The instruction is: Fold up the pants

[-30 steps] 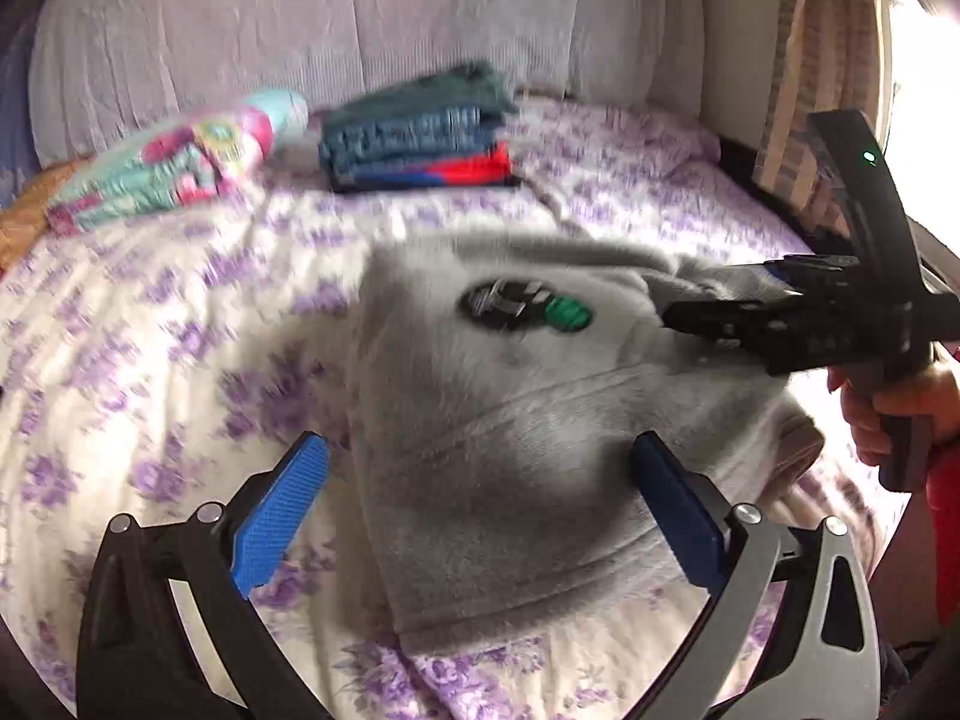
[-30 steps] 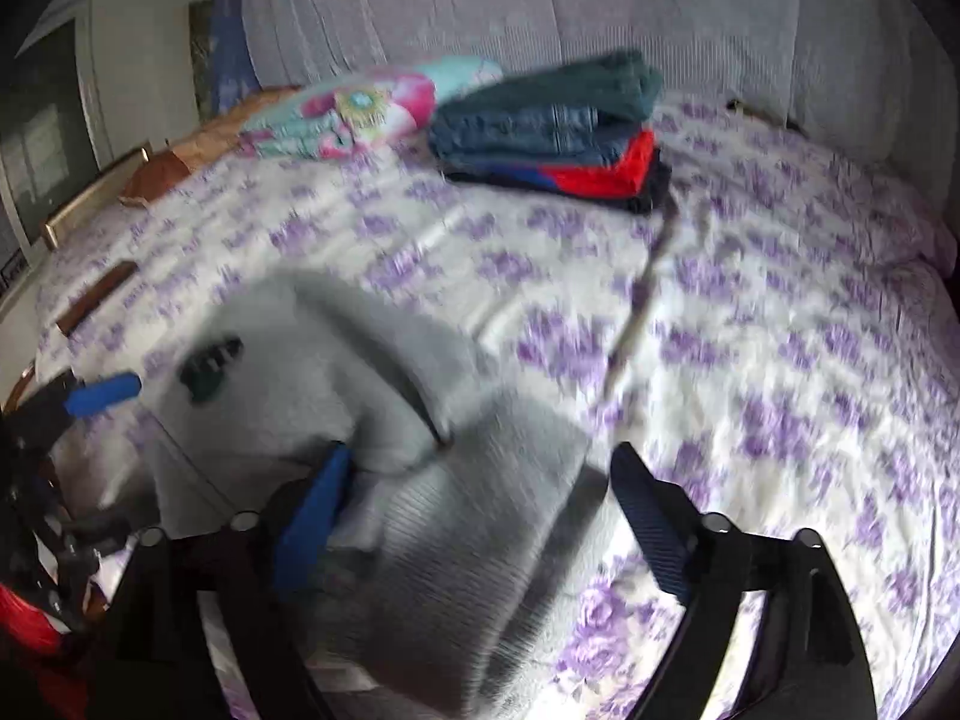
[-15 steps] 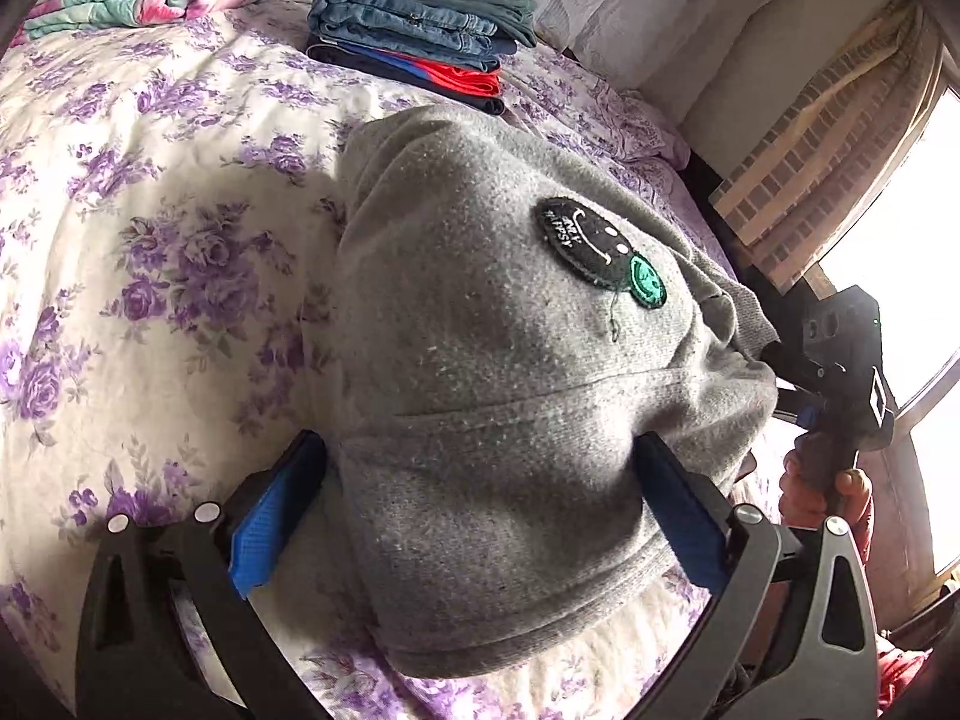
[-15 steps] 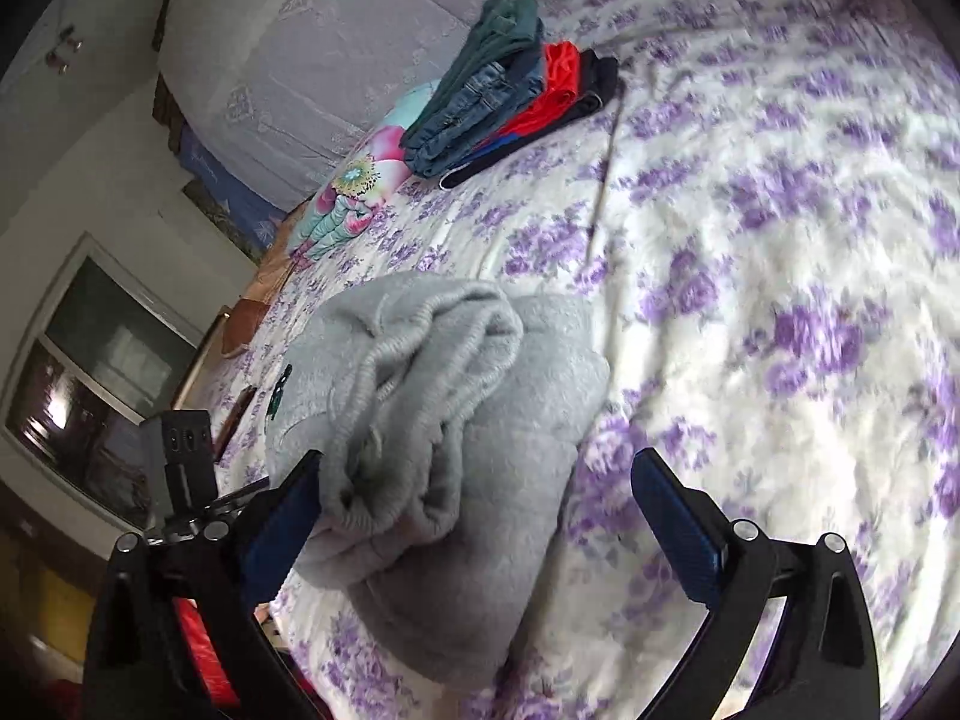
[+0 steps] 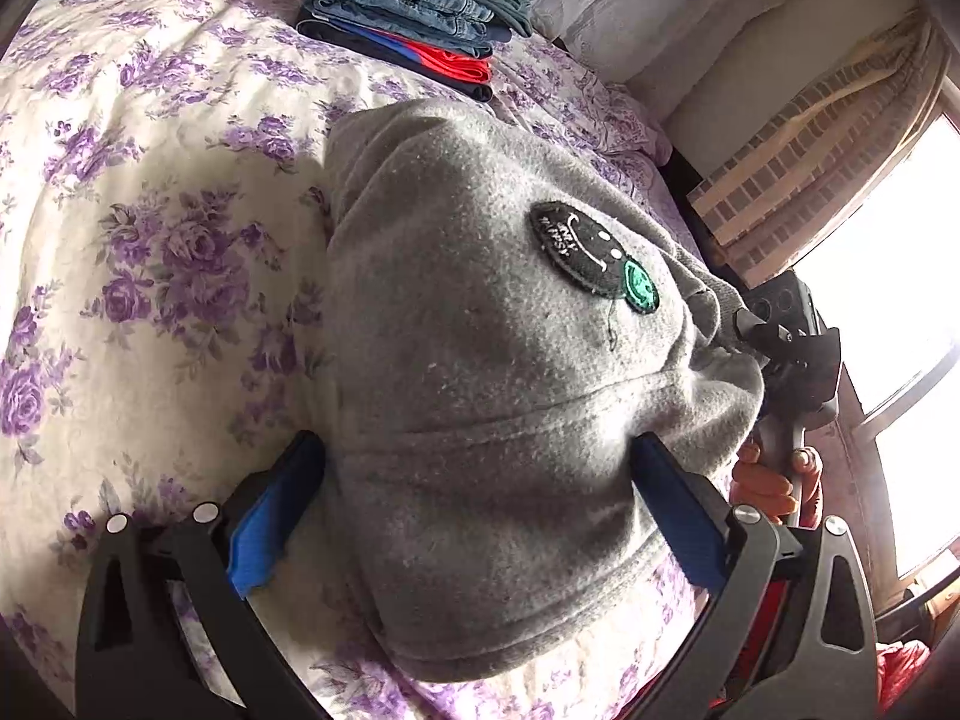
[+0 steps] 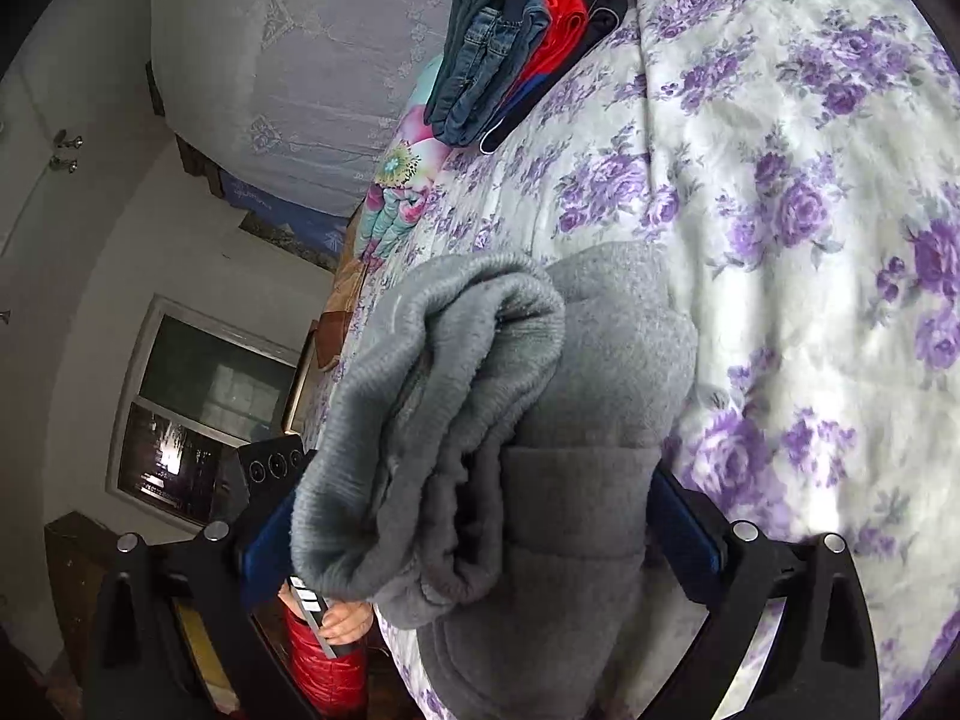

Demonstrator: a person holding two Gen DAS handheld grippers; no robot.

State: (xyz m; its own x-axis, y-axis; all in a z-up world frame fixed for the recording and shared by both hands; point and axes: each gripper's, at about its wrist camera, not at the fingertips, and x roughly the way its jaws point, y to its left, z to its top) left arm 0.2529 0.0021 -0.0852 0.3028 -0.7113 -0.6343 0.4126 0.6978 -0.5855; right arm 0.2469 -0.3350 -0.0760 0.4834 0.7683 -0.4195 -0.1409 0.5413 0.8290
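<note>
left tool (image 5: 474, 498) spread wide astride grey pants (image 5: 498, 372) | right tool (image 6: 480, 534) likewise | badge (image 5: 591, 255) only left view

Hidden and cut-off parts of your view

The grey pants (image 5: 492, 396) cover your left gripper's (image 5: 480, 498) inner fingertips; the patch's (image 5: 579, 246) lettering is too small to read. The pants' lower edge leaves your right wrist frame.

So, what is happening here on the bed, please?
A person holding a two-finger gripper in each hand is folding grey fleece pants on a bed with a purple-flowered cover. The pants lie folded into a thick bundle. The left gripper and the right gripper are both open, one finger on each side of the bundle. A stack of already folded clothes sits further back, near the headboard.
</note>
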